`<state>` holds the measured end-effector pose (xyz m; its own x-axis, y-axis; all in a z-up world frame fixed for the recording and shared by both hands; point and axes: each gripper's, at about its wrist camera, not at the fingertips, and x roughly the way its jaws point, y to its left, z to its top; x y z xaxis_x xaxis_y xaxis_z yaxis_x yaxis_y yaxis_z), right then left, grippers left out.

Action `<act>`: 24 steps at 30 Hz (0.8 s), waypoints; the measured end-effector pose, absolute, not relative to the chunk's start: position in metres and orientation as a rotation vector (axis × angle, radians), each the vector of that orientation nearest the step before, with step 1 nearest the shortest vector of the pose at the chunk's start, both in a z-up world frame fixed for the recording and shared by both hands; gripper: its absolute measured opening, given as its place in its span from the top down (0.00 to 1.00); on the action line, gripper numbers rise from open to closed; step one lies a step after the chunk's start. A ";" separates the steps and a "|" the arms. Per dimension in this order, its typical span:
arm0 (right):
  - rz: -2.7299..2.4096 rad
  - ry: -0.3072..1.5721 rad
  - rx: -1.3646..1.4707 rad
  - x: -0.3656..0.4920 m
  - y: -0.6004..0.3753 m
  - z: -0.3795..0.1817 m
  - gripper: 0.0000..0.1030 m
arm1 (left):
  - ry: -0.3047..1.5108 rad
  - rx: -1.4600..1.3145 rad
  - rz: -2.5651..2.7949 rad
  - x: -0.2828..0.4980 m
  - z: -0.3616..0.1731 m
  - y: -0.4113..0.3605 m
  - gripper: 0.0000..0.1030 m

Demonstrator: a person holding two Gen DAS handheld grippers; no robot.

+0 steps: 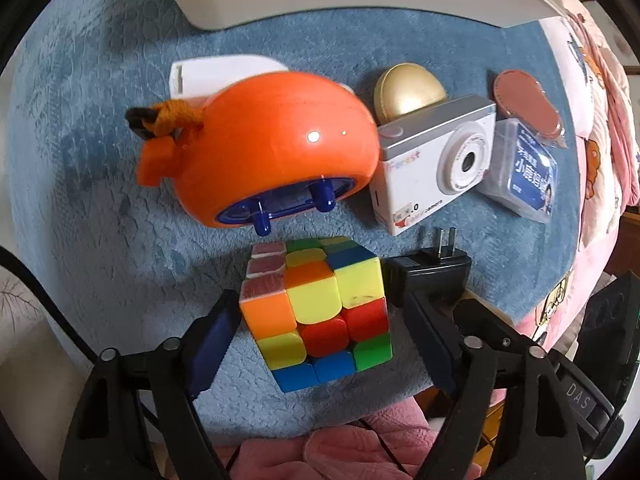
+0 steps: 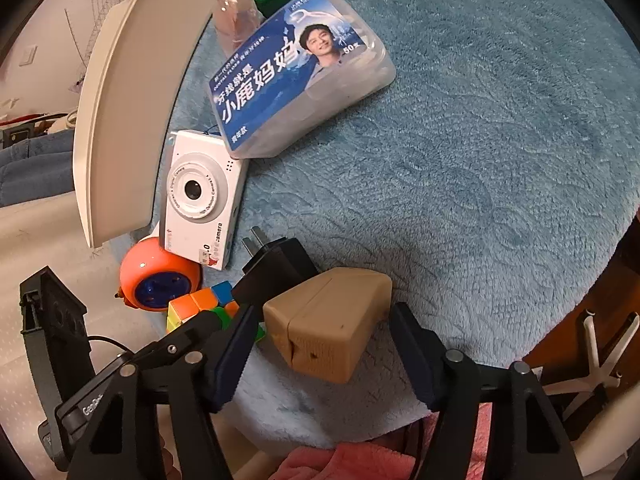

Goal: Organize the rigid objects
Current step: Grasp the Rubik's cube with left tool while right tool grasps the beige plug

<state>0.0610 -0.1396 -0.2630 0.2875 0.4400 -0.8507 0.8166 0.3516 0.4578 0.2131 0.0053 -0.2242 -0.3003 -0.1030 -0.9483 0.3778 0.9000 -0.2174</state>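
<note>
Rubik's cube [image 1: 320, 308] on blue plush blanket [image 1: 100, 208] near its front edge, bracketed by left gripper [image 1: 320, 344], jaws spread wide and clear of cube's sides. Beyond, toward the far edge: orange toy [image 1: 272, 152], white toy camera [image 1: 436, 164], black plug adapter [image 1: 432, 276]. Right gripper [image 2: 320, 356] likewise open, straddling tan block [image 2: 332, 324] without contact, floss-pick box [image 2: 300, 68] farther off.

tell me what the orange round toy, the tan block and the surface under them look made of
Orange round toy: glossy hard plastic, sharp light glints on its shell. Tan block: matte, probably plastic or resin, with a visible seam and no shine. Surface: blue plush fabric, fuzzy pile with pressed swirls.
</note>
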 end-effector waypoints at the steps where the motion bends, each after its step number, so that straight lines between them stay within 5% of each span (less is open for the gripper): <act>1: -0.373 1.346 1.272 0.061 -0.141 -0.264 0.37 | 1.833 0.195 -0.471 0.213 -0.226 0.006 0.26; 4: -0.365 1.363 1.276 0.062 -0.145 -0.266 0.43 | 1.870 0.164 -0.422 0.217 -0.232 0.009 0.35; 24: -0.294 1.423 1.268 0.048 -0.169 -0.258 0.51 | 1.927 -0.016 -0.267 0.207 -0.229 0.062 0.37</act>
<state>0.0478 -0.1687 -0.2575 0.2336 0.5126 -0.8262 0.7979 0.3846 0.4642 0.2073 0.0621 -0.2289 -0.3662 -0.1393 -0.9201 0.1164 0.9741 -0.1938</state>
